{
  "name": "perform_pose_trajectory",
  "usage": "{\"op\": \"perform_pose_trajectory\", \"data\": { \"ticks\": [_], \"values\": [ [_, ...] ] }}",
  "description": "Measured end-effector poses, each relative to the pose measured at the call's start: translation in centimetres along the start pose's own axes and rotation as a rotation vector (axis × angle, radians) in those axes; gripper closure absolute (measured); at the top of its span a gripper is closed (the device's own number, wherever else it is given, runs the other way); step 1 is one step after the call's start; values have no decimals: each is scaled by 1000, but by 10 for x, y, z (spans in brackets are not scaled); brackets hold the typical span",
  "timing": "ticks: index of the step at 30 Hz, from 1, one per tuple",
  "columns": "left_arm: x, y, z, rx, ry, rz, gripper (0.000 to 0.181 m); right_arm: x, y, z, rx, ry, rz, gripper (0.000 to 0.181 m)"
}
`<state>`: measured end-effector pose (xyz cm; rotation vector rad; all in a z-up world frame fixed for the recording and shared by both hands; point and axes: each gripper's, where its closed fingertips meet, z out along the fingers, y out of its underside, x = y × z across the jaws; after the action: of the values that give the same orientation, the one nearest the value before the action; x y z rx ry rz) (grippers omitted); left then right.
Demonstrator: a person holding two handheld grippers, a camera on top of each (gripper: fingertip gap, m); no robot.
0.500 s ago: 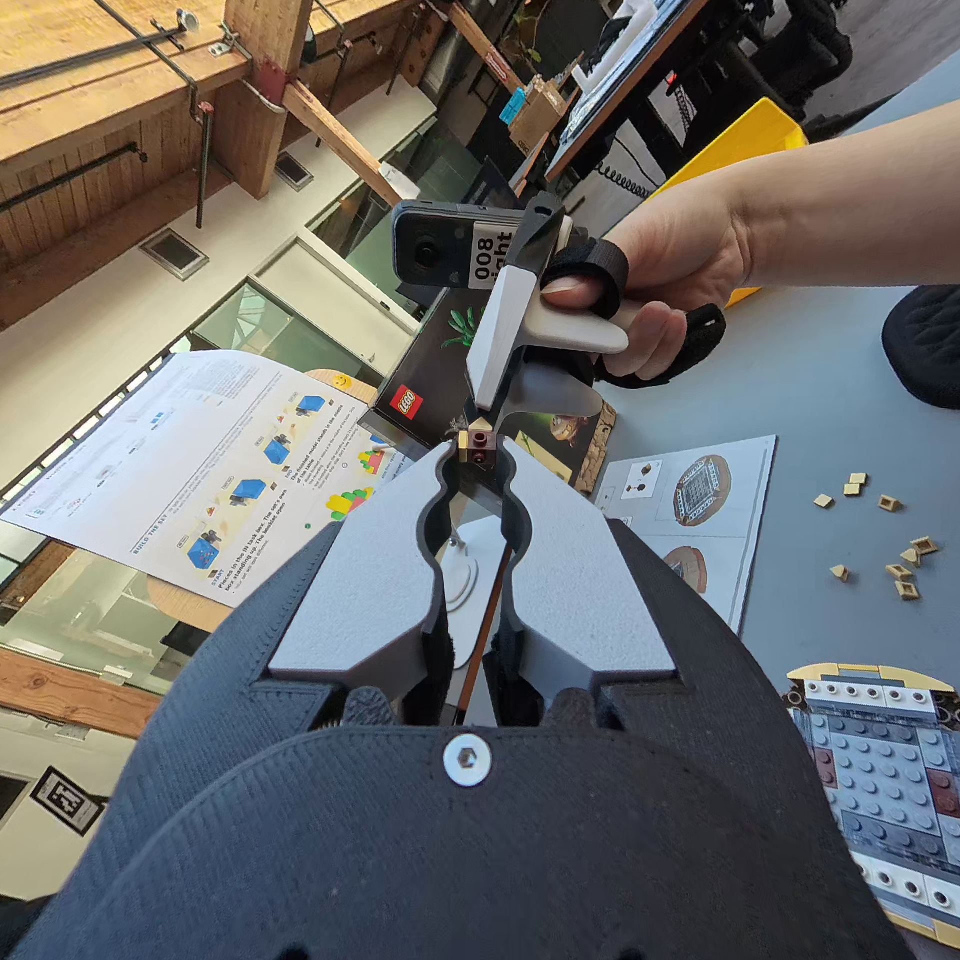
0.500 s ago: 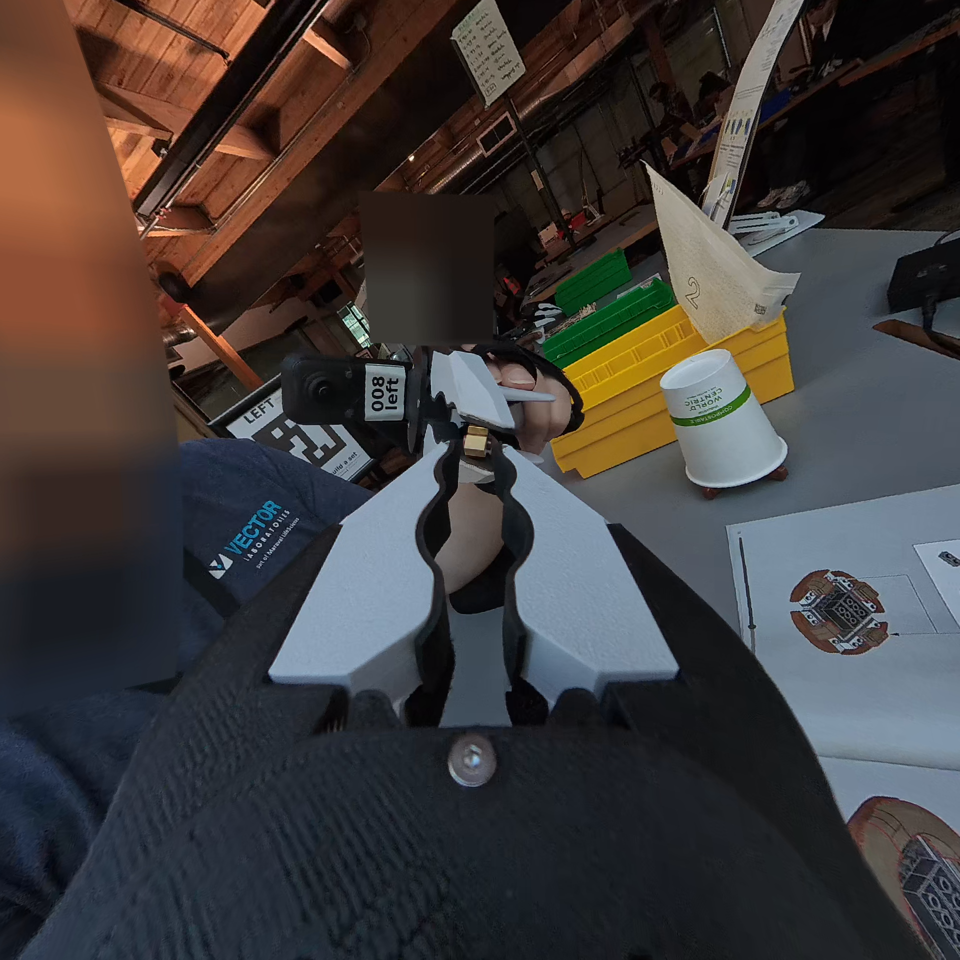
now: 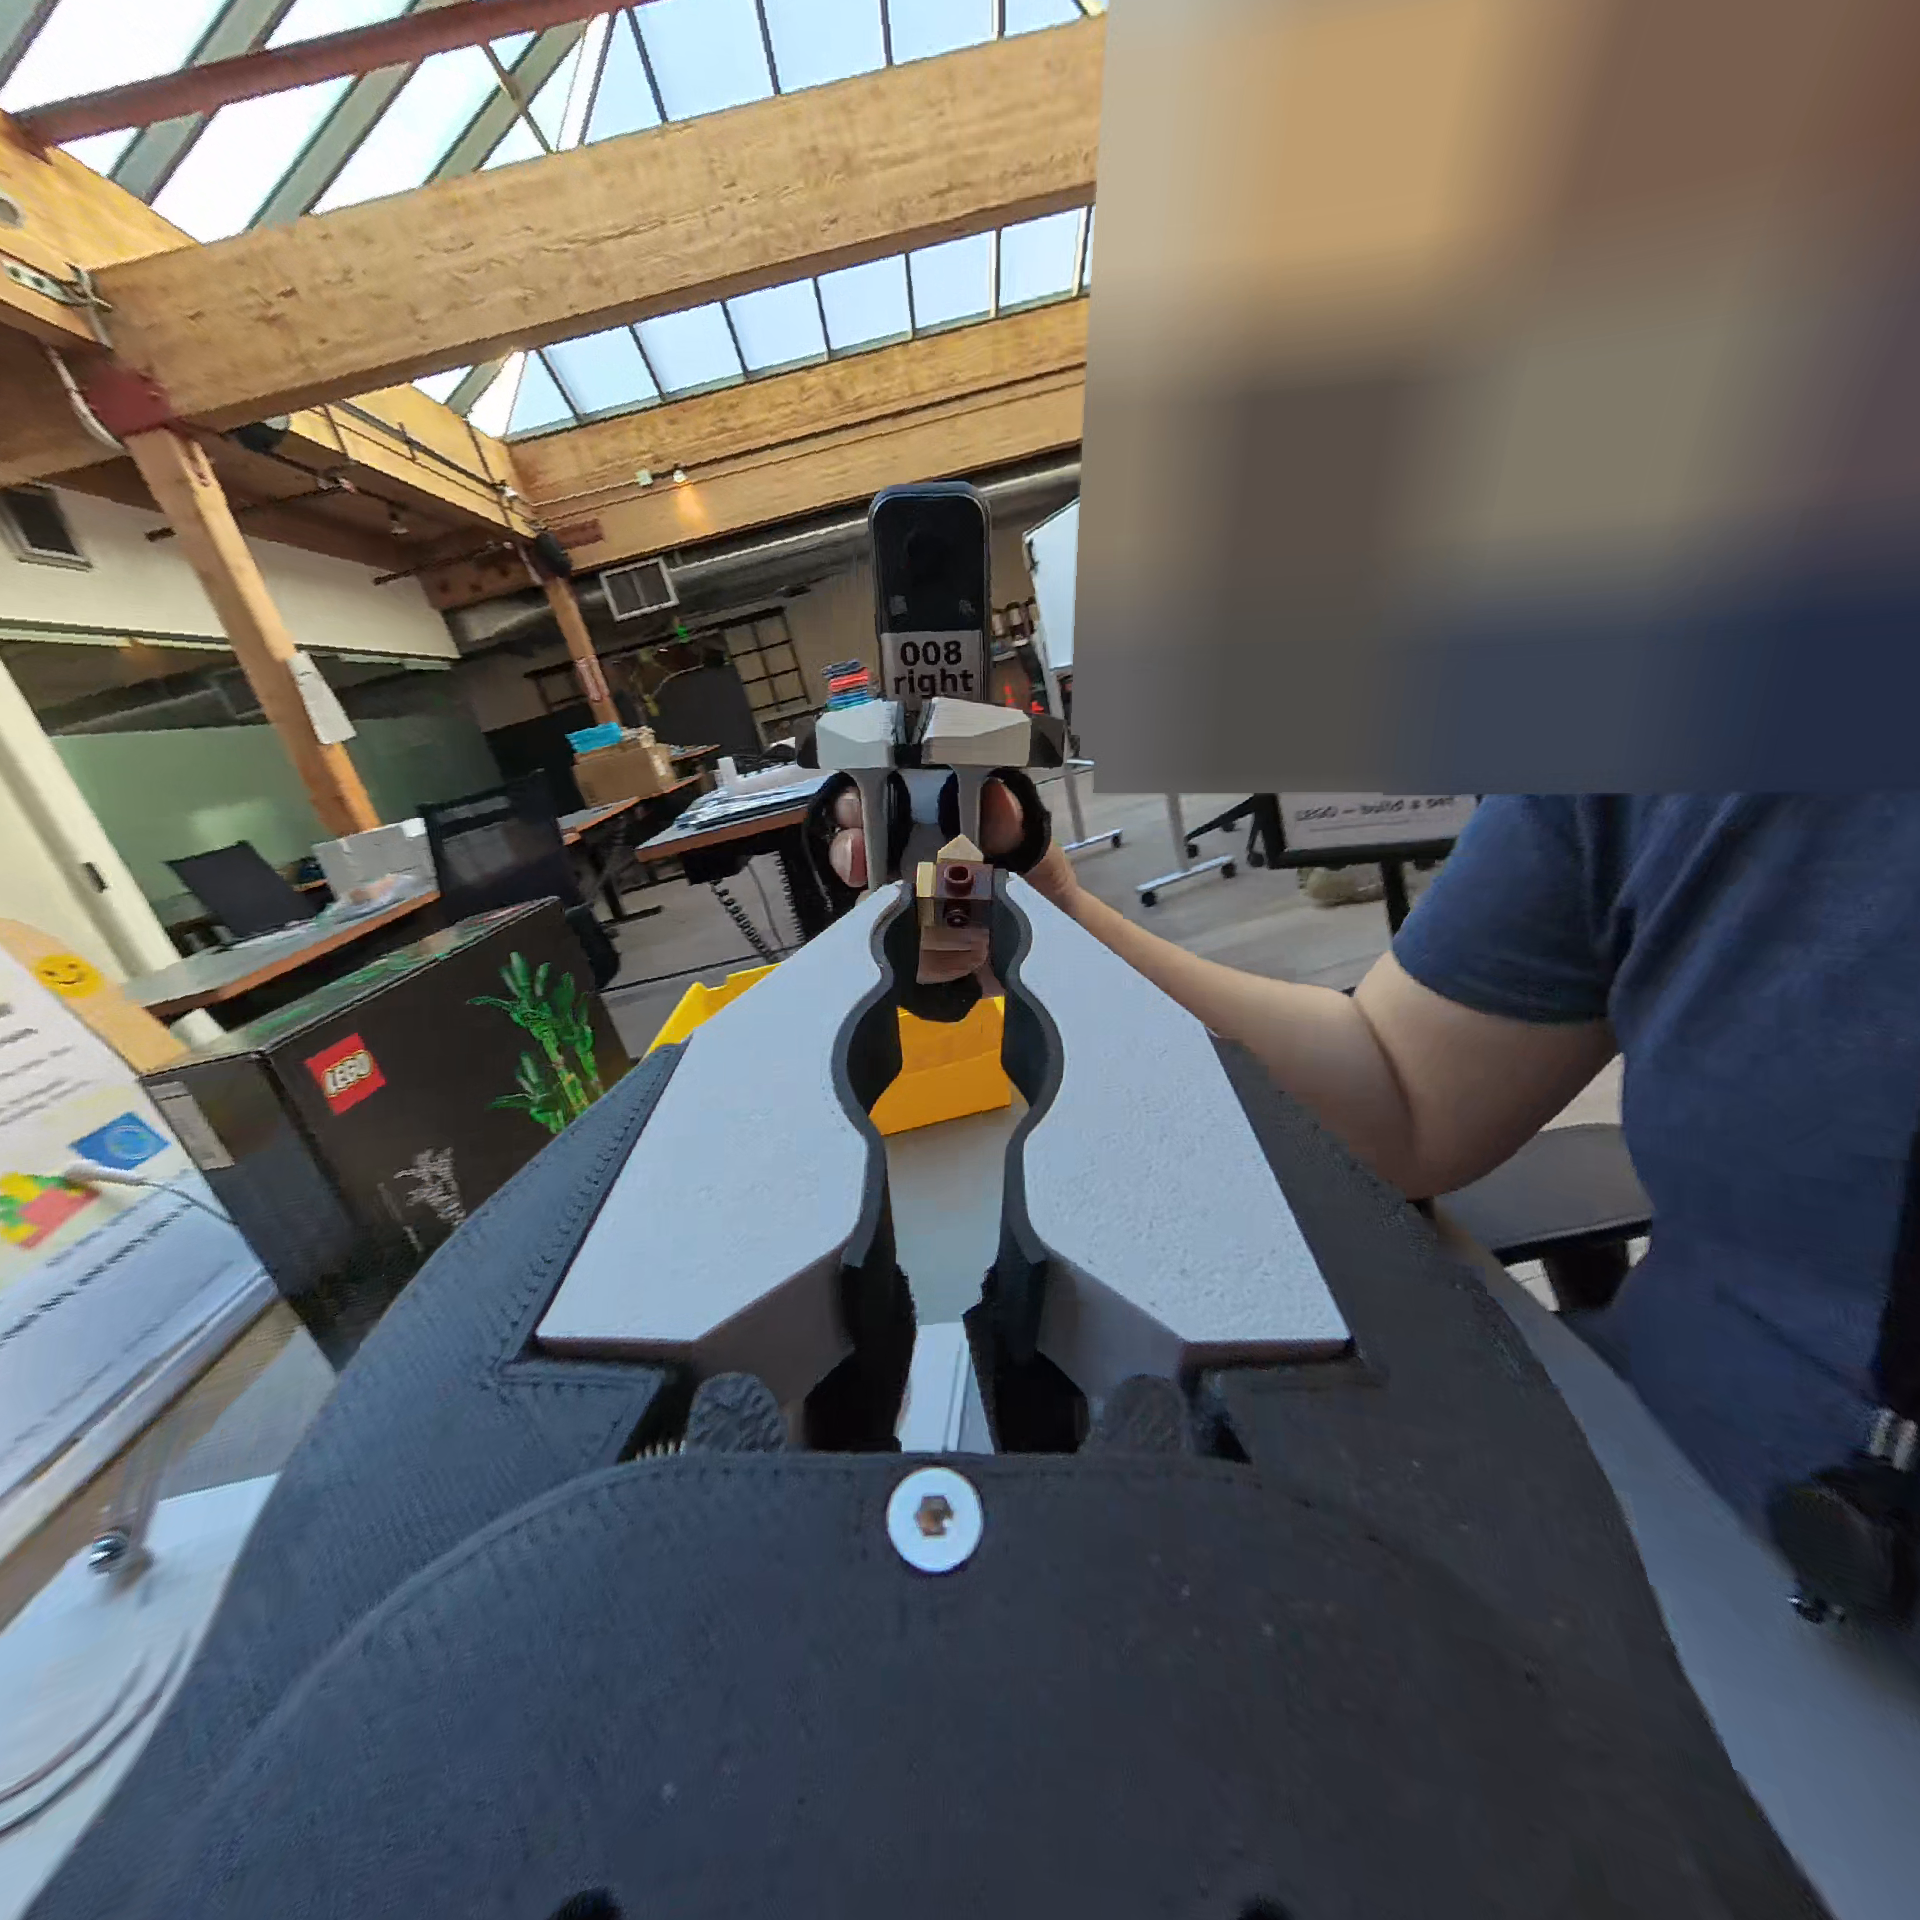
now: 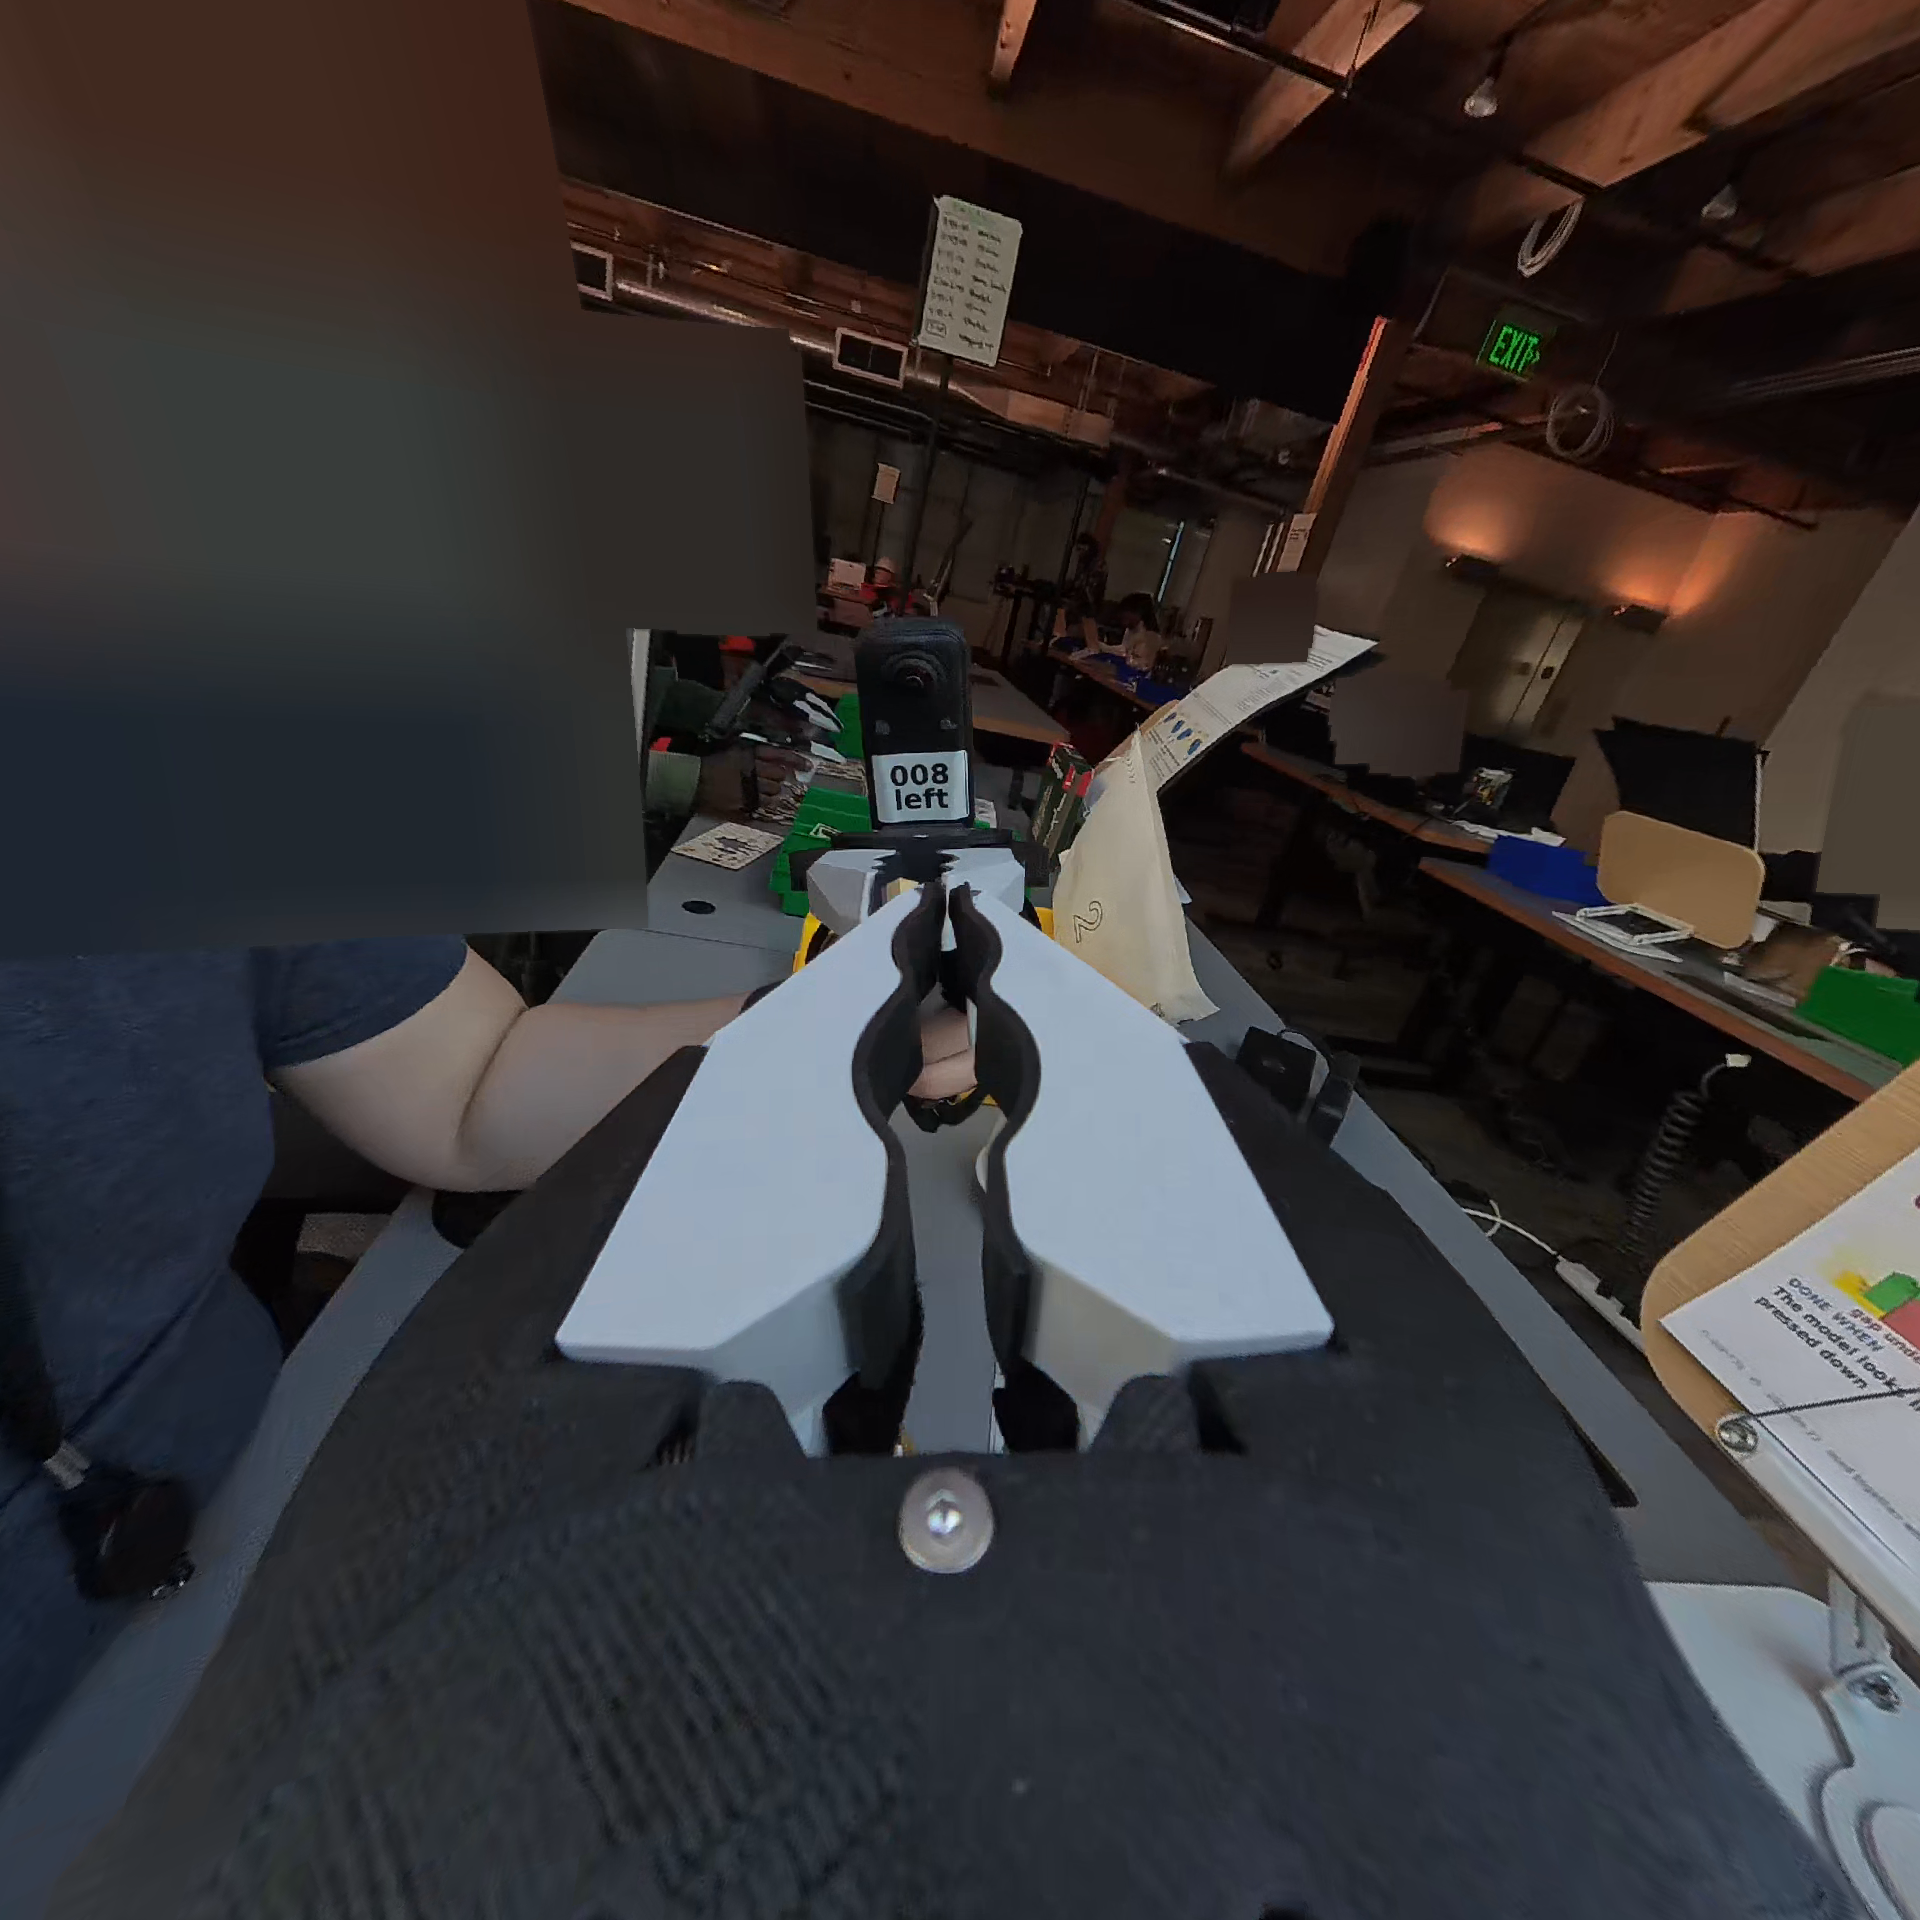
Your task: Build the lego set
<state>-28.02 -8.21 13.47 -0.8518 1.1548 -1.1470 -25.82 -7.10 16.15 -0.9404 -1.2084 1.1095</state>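
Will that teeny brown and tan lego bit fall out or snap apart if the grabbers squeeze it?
The small lego assembly is probably stiff: hard plastic, keeping its shape between the left gripper fingertips. It looks tiny, so likely very light. It may twist or slip, since only the tips pinch it, and the tan wedge on top might pop off if pushed sideways.

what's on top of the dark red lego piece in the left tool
A small tan sloped piece sits on the dark red lego piece, held by the left tool. Its underside and how it attaches are hidden.
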Motion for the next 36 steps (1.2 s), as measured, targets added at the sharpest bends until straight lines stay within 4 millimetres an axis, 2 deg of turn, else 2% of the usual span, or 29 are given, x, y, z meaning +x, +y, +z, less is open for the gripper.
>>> {"op": "perform_pose_trajectory", "data": {
  "ticks": [1,5,9,11,14,18,21,25,29,36],
  "values": [
    [1,-1,0,15,18,-34,170,-1,1,1,-18,6,-6,181],
    [-3,8,2,-21,18,-70,170,-2,14,9,-116,16,15,178],
    [-10,23,4,-192,-100,90,170,-2,35,10,-213,-19,104,174],
    [-17,28,2,-293,-193,237,170,3,45,8,-242,-39,270,172],
    [-23,38,-2,-457,-283,397,170,6,50,6,-195,-118,532,169],
    [-25,44,-3,-541,-320,466,170,10,65,12,-214,-125,672,168],
    [-28,52,-4,-594,-329,495,170,7,64,14,-190,-173,775,166],
    [-30,59,-4,-633,-334,514,170,12,72,15,-205,-139,804,166],
    [-31,62,-4,-650,-337,526,170,13,78,14,-232,-128,812,174],
    [-31,64,-2,-654,-330,534,170,12,79,12,-234,-146,828,175]
  ]
}}
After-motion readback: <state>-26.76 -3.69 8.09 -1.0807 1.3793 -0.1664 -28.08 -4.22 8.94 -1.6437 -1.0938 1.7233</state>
